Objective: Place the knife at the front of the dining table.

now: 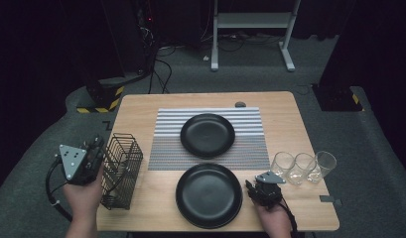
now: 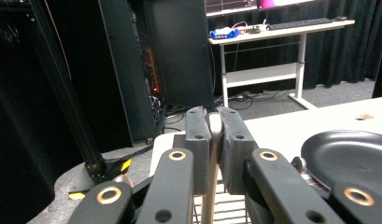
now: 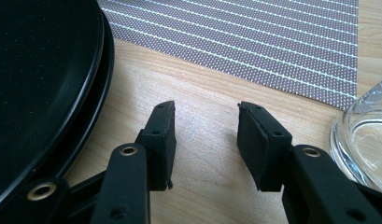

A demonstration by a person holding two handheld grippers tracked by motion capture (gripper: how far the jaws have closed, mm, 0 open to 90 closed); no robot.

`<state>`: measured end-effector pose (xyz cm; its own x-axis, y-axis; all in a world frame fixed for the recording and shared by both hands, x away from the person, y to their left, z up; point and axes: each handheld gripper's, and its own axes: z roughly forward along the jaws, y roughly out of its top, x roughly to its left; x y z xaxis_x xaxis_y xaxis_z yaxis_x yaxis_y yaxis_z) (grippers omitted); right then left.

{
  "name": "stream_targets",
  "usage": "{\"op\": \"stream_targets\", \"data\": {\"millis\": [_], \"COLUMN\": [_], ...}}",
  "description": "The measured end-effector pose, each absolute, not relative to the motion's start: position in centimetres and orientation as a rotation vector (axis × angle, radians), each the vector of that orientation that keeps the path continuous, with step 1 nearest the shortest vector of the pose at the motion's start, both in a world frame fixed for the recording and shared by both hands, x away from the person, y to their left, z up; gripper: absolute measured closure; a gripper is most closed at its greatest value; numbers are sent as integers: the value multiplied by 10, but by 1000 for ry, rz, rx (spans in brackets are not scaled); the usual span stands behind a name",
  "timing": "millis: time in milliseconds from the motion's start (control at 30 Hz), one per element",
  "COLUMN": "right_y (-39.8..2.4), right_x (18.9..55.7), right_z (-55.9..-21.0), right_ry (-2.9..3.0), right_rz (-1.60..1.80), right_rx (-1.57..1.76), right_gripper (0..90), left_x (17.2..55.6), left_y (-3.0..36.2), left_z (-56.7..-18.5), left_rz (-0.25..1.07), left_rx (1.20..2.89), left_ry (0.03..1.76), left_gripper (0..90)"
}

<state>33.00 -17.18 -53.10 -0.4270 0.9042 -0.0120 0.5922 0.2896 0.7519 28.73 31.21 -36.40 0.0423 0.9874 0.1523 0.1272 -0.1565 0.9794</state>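
Observation:
My left gripper (image 1: 97, 144) is held just off the table's left edge, beside a black wire basket (image 1: 121, 171). In the left gripper view its jaws (image 2: 215, 126) are shut, with a thin pale strip in the slit; I cannot tell what the strip is. My right gripper (image 1: 257, 186) rests low over bare wood between the near black plate (image 1: 209, 194) and three clear glasses (image 1: 304, 167). Its jaws (image 3: 205, 135) are open with nothing between them; the plate's rim (image 3: 93, 93) lies to their left and a glass (image 3: 366, 135) to their right.
A second black plate (image 1: 207, 135) sits on a striped grey placemat (image 1: 166, 148) in the middle of the wooden table (image 1: 136, 111). A small dark round object (image 1: 240, 104) lies at the back edge. A white desk frame (image 1: 250, 22) stands on the floor beyond.

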Motion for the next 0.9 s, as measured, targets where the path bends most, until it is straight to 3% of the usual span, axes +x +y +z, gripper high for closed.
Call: {"op": "stream_targets", "data": {"millis": [367,900], "right_y": [-172,-172], "right_x": [330,330], "right_z": [-531,-531], "right_ry": [2128,2132], "right_rz": [954,955], "right_rx": [1335,1331], "right_gripper": [567,568], "left_x": [285,293], "left_y": [312,305], "left_z": [-355,-360], "left_rz": [1251,1143], "left_rx": [1418,1398], "left_ry": [1199,1177], "left_gripper": [832,832]}}
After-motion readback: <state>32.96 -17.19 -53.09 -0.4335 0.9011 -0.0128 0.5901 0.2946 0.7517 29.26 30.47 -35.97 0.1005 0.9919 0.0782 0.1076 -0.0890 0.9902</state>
